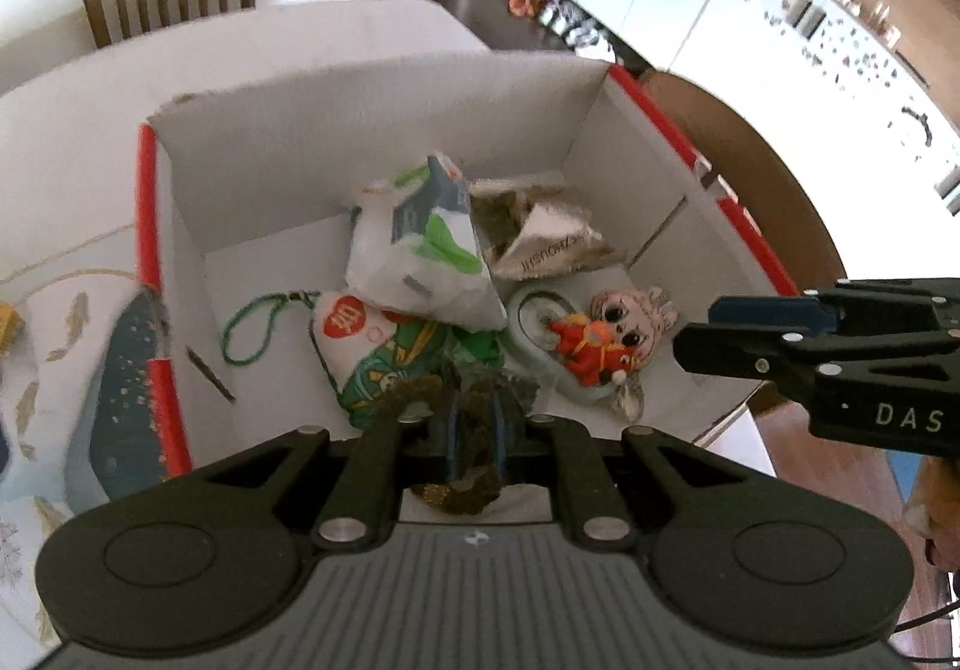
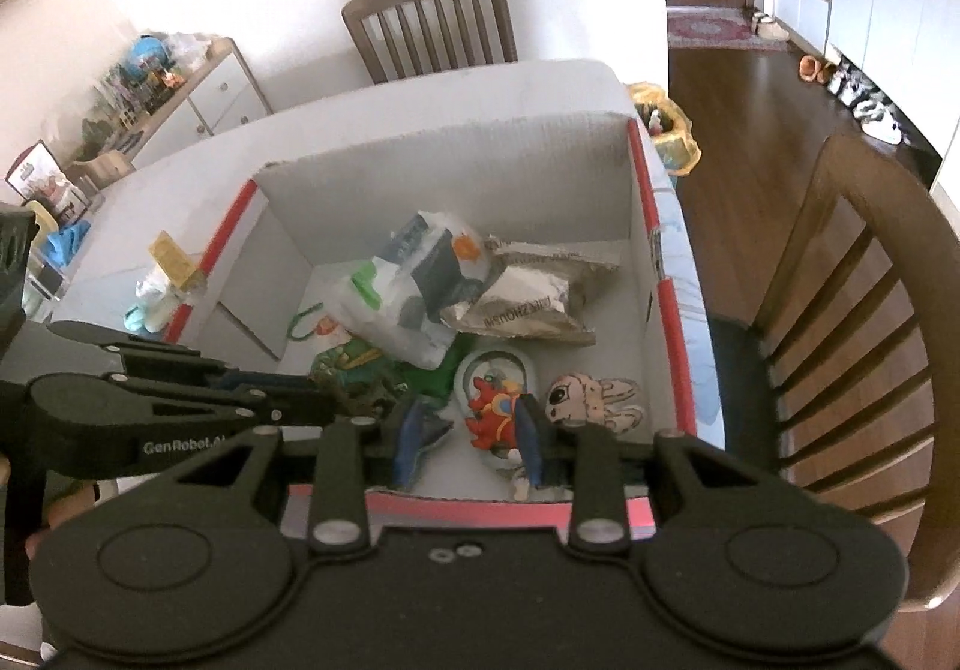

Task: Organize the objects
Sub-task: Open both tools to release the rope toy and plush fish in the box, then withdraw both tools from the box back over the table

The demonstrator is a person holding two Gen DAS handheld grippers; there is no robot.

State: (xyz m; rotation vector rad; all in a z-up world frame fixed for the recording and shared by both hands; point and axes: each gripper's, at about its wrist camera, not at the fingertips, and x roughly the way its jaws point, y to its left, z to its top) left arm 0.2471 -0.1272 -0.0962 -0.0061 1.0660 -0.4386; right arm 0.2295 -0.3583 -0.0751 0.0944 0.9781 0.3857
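While the box (image 1: pixel 372 172) with red edges already holds most of the things, the task looks well advanced, though not finished. Inside lie a white pouch (image 1: pixel 420 250), a silver packet (image 1: pixel 540 238), a green bag (image 1: pixel 384 364) with a green cord, a red figure (image 1: pixel 585 346) on a round case, and a flat doll face (image 1: pixel 630 316). The left tool (image 1: pixel 477 430) is clenched on a dark, glittery scrunchie (image 1: pixel 462 484) and holds it over the near part of the box, so I judge that this thing goes in next. The right tool (image 2: pixel 471 439) is spread wide and grasps nothing; it hangs over the near rim, just above the red figure.

Outside the box, on the surface (image 1: pixel 90 130), a yellow item (image 2: pixel 174 256) and a pale bottle stand near the left wall of the box, and these perhaps are left to sort. A patterned cloth (image 1: pixel 120 358) lies beside the box. Two wooden chairs (image 2: pixel 432 19) stand around the surface. The piled pouch and packet fill the middle, so free room is mainly at the left and the far side.
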